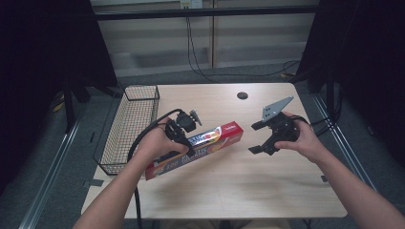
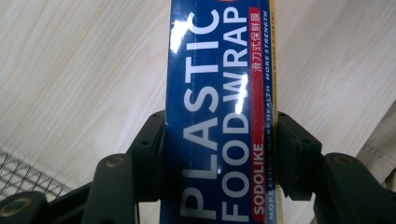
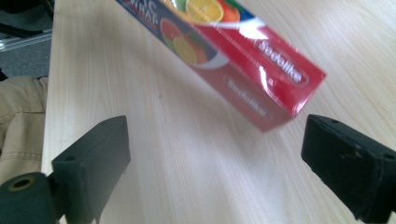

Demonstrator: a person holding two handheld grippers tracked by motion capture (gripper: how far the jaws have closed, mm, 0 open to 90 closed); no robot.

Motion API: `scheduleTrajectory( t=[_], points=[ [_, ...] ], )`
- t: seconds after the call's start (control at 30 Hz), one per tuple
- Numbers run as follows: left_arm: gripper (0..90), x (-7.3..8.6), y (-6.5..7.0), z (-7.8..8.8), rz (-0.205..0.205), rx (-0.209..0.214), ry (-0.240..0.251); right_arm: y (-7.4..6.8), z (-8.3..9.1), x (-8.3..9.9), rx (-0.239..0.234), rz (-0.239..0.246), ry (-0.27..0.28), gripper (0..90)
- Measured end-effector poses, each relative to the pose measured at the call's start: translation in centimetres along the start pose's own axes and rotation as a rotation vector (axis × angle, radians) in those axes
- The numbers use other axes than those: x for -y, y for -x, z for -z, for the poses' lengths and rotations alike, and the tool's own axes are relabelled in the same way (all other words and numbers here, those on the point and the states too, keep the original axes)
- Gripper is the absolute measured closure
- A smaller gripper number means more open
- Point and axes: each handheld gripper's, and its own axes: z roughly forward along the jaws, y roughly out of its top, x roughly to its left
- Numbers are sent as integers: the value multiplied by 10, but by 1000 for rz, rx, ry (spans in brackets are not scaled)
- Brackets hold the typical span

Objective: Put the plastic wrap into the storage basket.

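Fingers, left gripper (image 2: 219,154): 2 black pads clamped on the long sides of the plastic food wrap box (image 2: 219,116), 1 pad on each side, pressing the carton. I read "PLASTIC FOOD WRAP" and "SODOLIKE" on the blue face running up between them.

Fingers, right gripper (image 3: 212,154): 2 pads spread wide, nothing between them, touching nothing. The red end of the box hangs just beyond them, nearer the pad at the right of the right gripper view, apart from both.

Box, high view: plastic food wrap box (image 1: 193,149) lies slantwise over the middle of the wooden table (image 1: 229,191), its red end up toward the right gripper (image 1: 260,138), its lower end toward the near-left corner. I cannot tell whether it rests on the table or is lifted clear.

Left gripper (image 1: 184,138) grips it near mid-length.

Wire basket (image 1: 129,129): 1, at the table's left edge, just beside the box's lower end.
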Motion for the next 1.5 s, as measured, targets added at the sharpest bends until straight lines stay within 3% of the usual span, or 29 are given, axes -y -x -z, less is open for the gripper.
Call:
scheduleTrajectory(
  t=[0.63,1.1,1.13,1.5],
  points=[
    [449,26,-23,30,145,-51,27,-14,-13,17,8,-11,-26,64],
    [449,50,-38,53,281,-90,61,-21,-19,20,13,-15,-49,62],
    [449,51,-38,54,305,-92,73,-22,-19,20,15,-18,-51,62],
    [449,64,-46,67,357,-116,64,-23,-23,26,9,-31,-51,62]
  ],
)
